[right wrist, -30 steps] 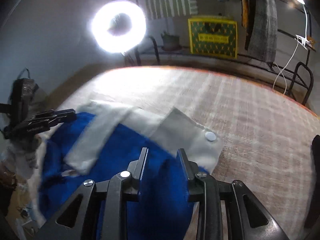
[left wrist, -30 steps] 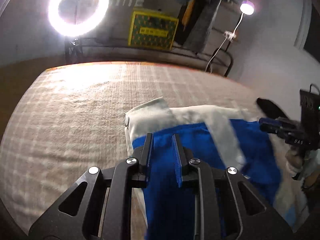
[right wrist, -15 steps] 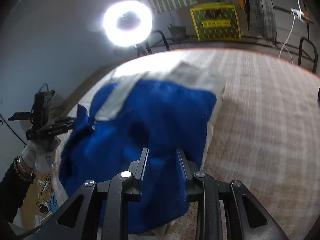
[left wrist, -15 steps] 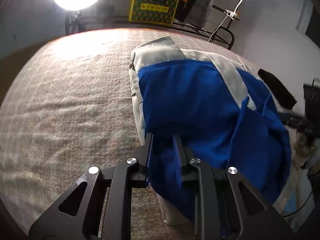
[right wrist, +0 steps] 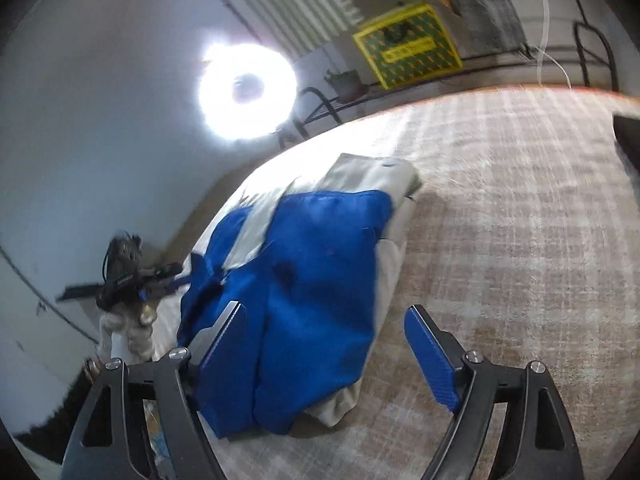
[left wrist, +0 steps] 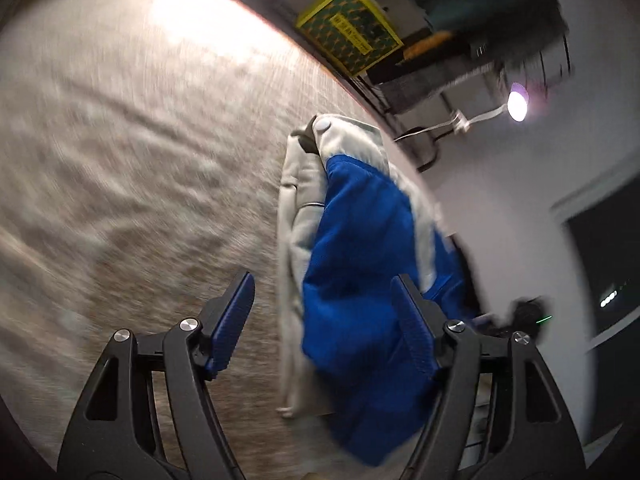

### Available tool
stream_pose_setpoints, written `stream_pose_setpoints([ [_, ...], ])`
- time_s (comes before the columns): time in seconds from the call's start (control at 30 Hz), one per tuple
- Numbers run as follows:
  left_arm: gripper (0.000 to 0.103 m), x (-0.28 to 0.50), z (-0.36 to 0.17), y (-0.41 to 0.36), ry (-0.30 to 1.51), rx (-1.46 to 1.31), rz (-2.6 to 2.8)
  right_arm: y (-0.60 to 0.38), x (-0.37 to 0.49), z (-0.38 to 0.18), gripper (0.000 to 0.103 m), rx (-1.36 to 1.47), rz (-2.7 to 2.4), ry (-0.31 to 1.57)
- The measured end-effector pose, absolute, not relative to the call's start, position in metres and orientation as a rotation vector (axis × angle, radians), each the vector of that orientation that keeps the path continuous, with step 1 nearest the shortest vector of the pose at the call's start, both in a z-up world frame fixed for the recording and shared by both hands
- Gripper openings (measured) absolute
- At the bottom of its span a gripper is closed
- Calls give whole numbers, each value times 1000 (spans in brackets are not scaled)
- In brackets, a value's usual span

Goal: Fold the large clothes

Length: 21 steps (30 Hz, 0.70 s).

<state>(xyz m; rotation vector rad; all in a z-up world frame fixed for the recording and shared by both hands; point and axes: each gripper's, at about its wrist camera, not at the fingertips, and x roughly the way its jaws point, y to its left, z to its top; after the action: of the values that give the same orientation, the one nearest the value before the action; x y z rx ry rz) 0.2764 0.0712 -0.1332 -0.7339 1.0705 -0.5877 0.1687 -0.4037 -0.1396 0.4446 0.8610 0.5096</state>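
Note:
A blue and light grey jacket (left wrist: 356,264) lies folded over on the beige checked bedspread (left wrist: 132,168). My left gripper (left wrist: 326,326) is open and empty just above the jacket's near left edge. In the right wrist view the same jacket (right wrist: 316,280) lies with its blue side up, and my right gripper (right wrist: 328,354) is open and empty above its near right corner. The left gripper also shows at the left of the right wrist view (right wrist: 160,276), and the right gripper shows blurred at the right of the left wrist view (left wrist: 524,316).
A ring light (right wrist: 246,94) stands beyond the bed. A yellow and green box (right wrist: 408,50) and a clothes rack (left wrist: 492,20) stand by the far wall. A small lamp (left wrist: 518,100) glows at the right. The bedspread spreads wide to the right of the jacket (right wrist: 520,220).
Both grippers have opened and let go of the blue fabric. The jacket has dropped folded onto the bed. Both grippers have lifted and tilted away from it.

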Motion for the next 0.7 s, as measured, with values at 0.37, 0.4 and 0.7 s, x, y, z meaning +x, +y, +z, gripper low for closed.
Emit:
stream_pose_setpoints([
  [0.37,72,304,-147,75,1126,-820,-612,-430,194,-186,75,708,563,920],
  [0.4,72,307,-146,71,1127,-813,-621,-430,197,-187,73,723,582,926],
  [0.7,72,321,-142,38,1162,-692,-707,-410,228,-201,50,770,689,974],
])
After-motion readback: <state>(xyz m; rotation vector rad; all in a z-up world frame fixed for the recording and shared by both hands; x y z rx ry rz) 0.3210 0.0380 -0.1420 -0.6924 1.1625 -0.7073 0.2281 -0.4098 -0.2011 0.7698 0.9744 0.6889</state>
